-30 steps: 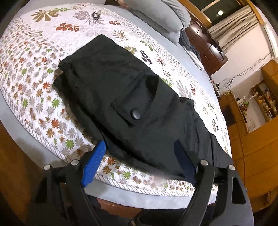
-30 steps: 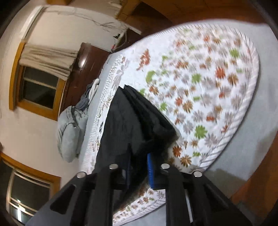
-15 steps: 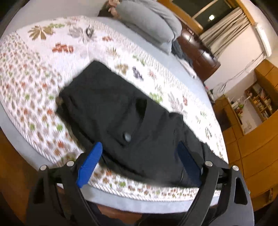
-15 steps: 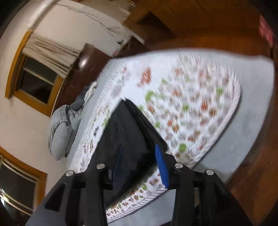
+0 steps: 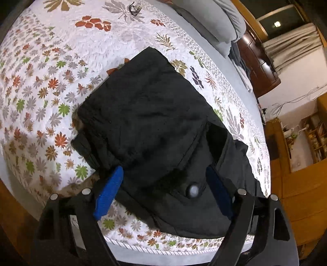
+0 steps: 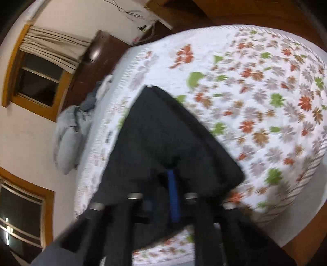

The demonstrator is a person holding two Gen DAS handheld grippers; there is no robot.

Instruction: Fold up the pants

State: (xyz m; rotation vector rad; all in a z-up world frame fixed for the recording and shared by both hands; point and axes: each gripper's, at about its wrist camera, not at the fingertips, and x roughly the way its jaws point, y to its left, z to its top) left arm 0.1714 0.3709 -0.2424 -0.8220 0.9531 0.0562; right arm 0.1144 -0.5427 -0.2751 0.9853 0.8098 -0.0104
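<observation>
The black pants [image 5: 155, 126] lie folded on the floral quilt [image 5: 40, 86], with a buttoned pocket flap near the front edge. My left gripper [image 5: 163, 186] is open, its blue fingers [image 5: 109, 190] spread wide over the near edge of the pants, around the pocket button [image 5: 193, 190]. In the right wrist view the pants [image 6: 163, 133] fill the middle, blurred. My right gripper [image 6: 169, 180] is shut on a fold of the pants; one blue pad [image 6: 173, 196] shows among the black cloth.
Grey pillows [image 5: 212, 18] lie at the head of the bed. A dark wooden cabinet [image 5: 259, 67] and curtains stand beyond. Glasses [image 5: 133, 10] lie on the quilt far back. The bed edge [image 5: 163, 251] runs just below my left gripper. Wooden floor surrounds the bed.
My left gripper moved in over the near edge of the pants. My right gripper opened half a second ago and is now shut on the pants.
</observation>
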